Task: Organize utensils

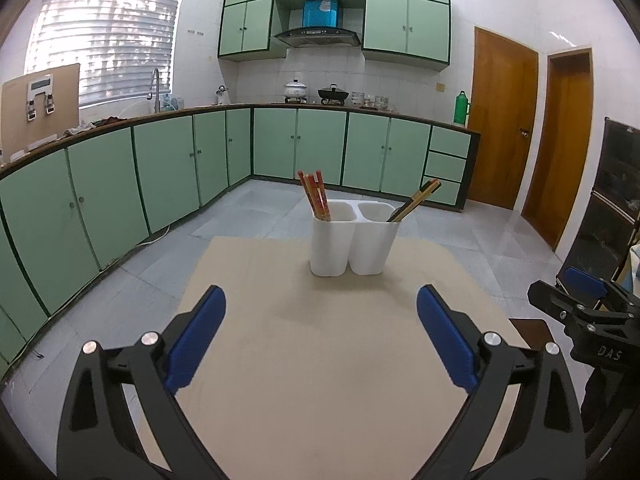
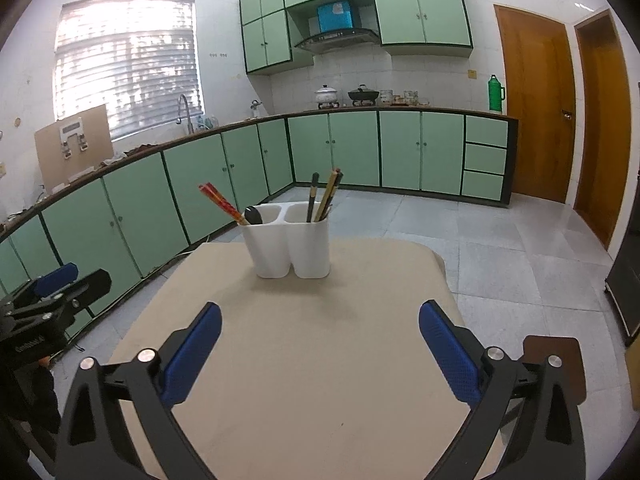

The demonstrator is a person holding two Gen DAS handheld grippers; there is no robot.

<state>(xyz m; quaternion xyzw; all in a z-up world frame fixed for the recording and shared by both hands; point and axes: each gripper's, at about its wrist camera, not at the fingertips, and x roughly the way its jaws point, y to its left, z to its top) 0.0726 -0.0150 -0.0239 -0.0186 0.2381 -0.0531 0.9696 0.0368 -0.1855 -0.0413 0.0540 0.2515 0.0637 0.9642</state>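
Presently, a white two-compartment holder [image 1: 352, 240] is seen at the desk's [image 1: 320, 360] far end, red chopsticks [image 1: 314, 194] in its left compartment, dark chopsticks [image 1: 416, 200] in its right; fingers of left gripper [image 1: 321, 336] and right gripper [image 2: 320, 350] are spread wide, nothing held

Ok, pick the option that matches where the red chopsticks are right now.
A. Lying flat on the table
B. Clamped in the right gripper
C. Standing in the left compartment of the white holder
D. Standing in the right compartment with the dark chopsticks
C: the red chopsticks lean out of the left compartment of the white holder, while the dark chopsticks sit in the right one.
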